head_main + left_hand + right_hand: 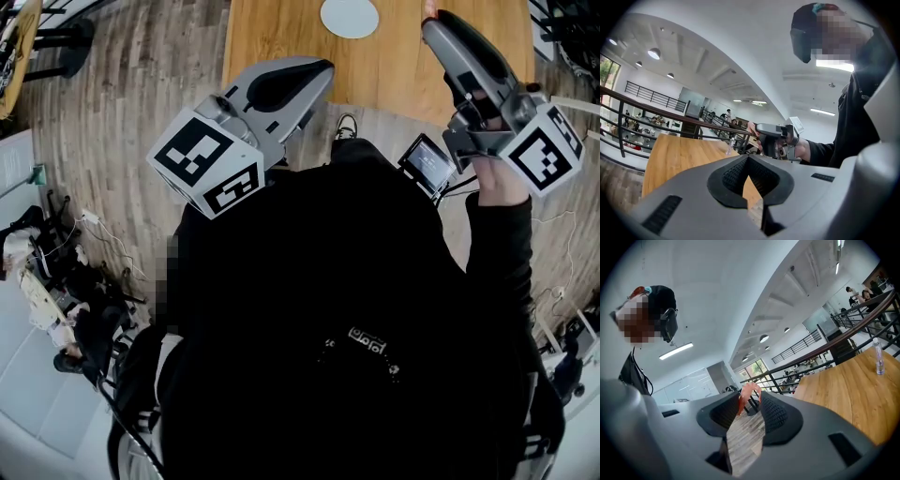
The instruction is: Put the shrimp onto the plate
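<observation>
Open hall with railed galleries. Wooden table [281,37] under and ahead of both sets of fingertips, its near edge passing below the gripper bodies in the head view. Plank floor open to either side.

White plate [349,17] on the table, between the two sets of fingertips, cut off by the top frame edge and missing from both gripper views.

Left gripper [748,158]: fingers closed together, nothing between.

Right gripper [751,398]: fingers clamped on the shrimp [749,386], an orange-pink arch pinched at the fingertips, in the air and apart from the plate.

Clear bottle [879,363] on the table far beyond the fingers, seen only from the grippers.

Lower half of the head view blocked by dark clothing. Shrimp there only a pink speck.
</observation>
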The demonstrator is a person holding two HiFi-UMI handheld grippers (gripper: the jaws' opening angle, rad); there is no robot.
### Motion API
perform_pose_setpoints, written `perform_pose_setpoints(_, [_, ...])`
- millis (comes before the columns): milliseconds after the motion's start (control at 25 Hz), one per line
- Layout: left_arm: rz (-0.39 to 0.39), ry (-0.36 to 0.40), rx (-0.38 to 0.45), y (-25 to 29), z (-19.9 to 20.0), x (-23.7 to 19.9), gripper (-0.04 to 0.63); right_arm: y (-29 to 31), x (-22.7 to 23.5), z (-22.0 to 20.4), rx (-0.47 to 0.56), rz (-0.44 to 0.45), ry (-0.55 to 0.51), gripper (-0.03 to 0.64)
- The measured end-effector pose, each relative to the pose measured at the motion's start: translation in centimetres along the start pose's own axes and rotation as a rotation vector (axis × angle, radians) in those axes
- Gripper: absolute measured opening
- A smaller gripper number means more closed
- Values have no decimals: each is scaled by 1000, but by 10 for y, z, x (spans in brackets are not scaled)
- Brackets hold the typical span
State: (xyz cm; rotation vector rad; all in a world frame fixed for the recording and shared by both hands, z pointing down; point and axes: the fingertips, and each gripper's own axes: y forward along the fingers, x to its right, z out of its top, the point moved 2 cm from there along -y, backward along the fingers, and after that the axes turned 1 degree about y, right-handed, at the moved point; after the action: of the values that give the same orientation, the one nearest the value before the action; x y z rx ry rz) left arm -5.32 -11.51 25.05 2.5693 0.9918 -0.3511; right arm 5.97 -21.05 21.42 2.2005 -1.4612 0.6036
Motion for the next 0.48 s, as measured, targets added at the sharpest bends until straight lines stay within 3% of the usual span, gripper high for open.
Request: perform_pose_setpoints(480, [4, -2, -31, 71, 14, -15, 0, 5, 75, 21, -17, 54, 33, 156])
